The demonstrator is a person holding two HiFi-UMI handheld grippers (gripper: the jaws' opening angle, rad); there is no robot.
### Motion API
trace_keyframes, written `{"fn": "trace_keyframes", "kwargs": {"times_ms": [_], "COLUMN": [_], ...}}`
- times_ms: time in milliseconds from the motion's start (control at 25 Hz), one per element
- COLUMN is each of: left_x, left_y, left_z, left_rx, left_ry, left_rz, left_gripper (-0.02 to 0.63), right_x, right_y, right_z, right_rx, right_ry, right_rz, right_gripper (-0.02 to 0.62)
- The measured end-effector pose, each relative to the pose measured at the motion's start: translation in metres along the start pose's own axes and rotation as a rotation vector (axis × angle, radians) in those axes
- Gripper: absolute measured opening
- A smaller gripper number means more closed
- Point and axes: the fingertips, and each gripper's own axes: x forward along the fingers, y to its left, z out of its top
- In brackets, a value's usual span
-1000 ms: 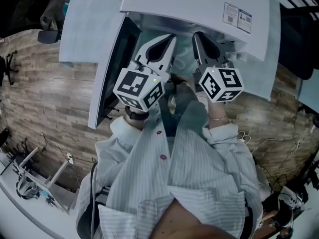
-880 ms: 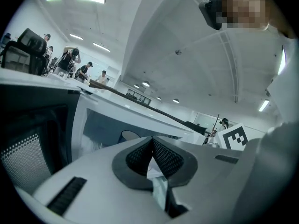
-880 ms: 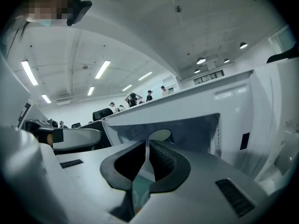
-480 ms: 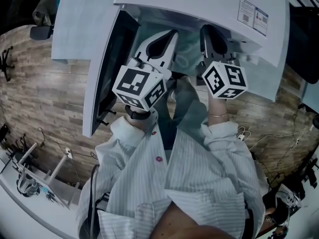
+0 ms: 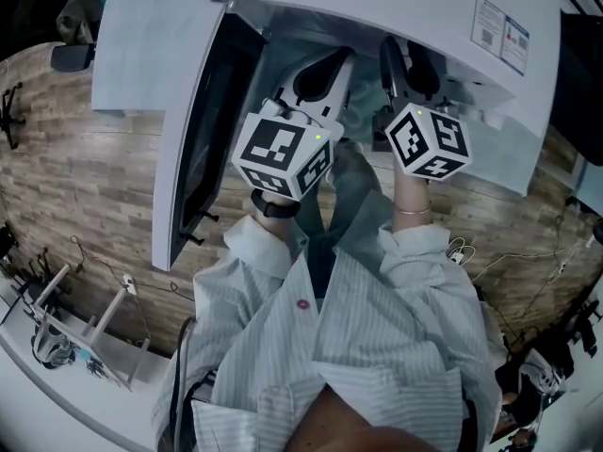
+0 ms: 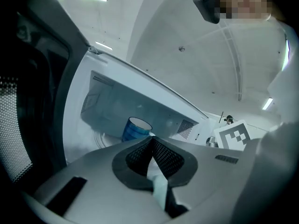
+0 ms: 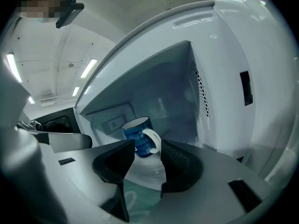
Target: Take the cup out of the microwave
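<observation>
A blue cup with a white handle stands upright on the turntable inside the open microwave. It also shows in the left gripper view, where the blue cup sits just beyond the jaw tips. My right gripper is at the mouth of the cavity. Its jaws are opening; the cup's handle lies just ahead between the tips and the pads do not press on it. My left gripper is shut with nothing in it, beside the right one. In the head view the left gripper and right gripper reach under the microwave's top, which hides the cup.
The microwave door stands swung open at the left, close to my left gripper. The cavity's right wall with its vent holes is beside the right gripper. A label sits on the microwave's top. Wood floor lies below.
Both grippers have shifted further toward the microwave's mouth, and the left marker cube has moved a little to the right in the head view.
</observation>
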Motion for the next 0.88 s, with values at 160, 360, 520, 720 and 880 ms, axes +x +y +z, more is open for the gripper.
{"fn": "trace_keyframes", "kwargs": {"times_ms": [160,360,520,720,880], "left_x": [0.004,0.003,0.005,0.006,0.006], "left_y": [0.004,0.012,0.020,0.021,0.022], "left_z": [-0.007,-0.016,-0.020,-0.023,-0.023], "left_rx": [0.025,0.008,0.000,-0.011,-0.044], "left_ry": [0.003,0.007,0.012,0.012,0.010], "left_rz": [-0.003,-0.013,-0.007,-0.027,-0.044], "left_gripper": [0.009,0.009,0.009,0.009,0.009], "right_x": [0.010,0.021,0.030,0.037,0.040], "right_y": [-0.007,-0.013,-0.016,-0.022,-0.028], "right_z": [-0.001,-0.001,-0.002,0.001,0.001], "right_rx": [0.019,0.032,0.031,0.024,0.024], "right_ry": [-0.011,-0.021,-0.014,-0.009,0.003], "right_rz": [-0.037,-0.074,-0.100,-0.134,-0.157], "right_gripper": [0.190,0.192,0.192,0.192,0.192]}}
